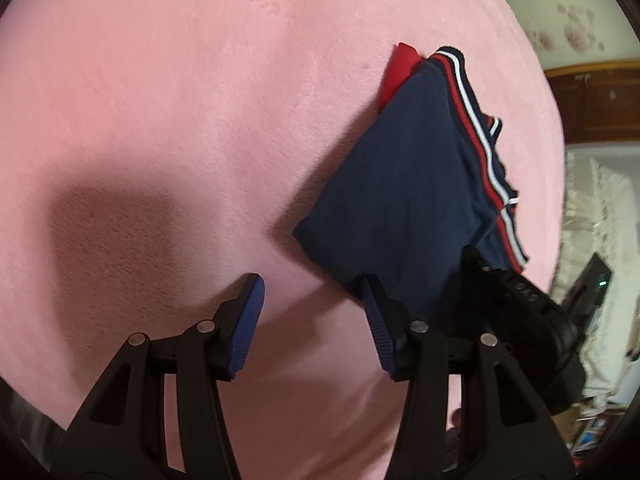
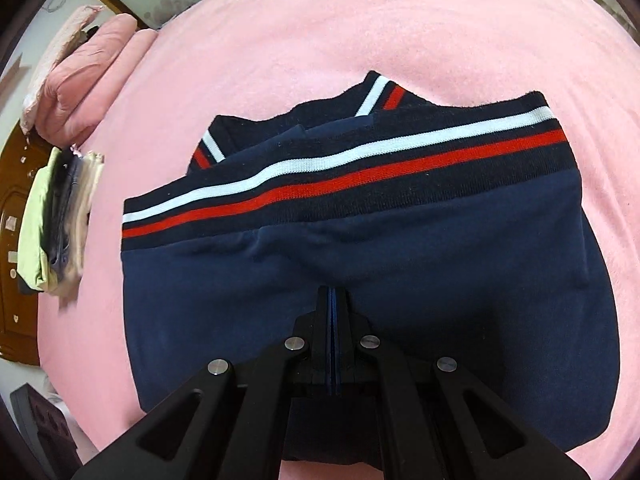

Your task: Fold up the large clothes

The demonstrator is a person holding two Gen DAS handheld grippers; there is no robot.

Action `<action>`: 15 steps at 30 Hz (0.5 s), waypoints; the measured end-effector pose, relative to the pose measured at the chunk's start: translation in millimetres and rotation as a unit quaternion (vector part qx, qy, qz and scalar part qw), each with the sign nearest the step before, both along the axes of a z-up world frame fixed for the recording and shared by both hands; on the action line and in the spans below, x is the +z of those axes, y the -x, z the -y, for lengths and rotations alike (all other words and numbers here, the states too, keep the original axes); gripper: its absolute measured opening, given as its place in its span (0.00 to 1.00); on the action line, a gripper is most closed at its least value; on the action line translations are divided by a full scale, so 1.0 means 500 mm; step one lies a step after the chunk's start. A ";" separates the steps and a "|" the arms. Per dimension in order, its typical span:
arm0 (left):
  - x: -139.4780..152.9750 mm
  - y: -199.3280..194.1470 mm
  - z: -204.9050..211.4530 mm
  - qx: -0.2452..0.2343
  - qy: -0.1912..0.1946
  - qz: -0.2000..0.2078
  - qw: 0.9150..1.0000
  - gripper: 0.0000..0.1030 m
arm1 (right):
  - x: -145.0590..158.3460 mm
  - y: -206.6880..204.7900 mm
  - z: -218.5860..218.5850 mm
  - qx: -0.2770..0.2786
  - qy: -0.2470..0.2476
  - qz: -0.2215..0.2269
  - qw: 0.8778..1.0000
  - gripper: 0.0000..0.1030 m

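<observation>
Pink bedspread (image 2: 400,20): navy garment (image 2: 400,272) folded compact, near finished; left gripper (image 1: 310,300) half-open, empty; right gripper (image 2: 334,300) closed, empty.

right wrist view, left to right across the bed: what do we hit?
Pink pillow at the far-left bed edge, with a stack of folded clothes just below it → bare pink blanket → folded navy garment with its white and red striped band, right tongs shut over its middle.
</observation>
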State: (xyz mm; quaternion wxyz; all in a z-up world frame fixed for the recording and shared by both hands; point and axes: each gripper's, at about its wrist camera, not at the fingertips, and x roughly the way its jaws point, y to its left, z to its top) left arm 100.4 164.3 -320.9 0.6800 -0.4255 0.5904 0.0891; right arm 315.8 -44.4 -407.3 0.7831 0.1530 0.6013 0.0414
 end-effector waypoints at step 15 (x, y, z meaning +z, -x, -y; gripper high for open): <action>-0.036 -0.033 -0.043 0.076 0.073 0.067 0.992 0.50 | -0.038 -0.025 -0.061 -0.005 0.022 -0.003 1.000 0.00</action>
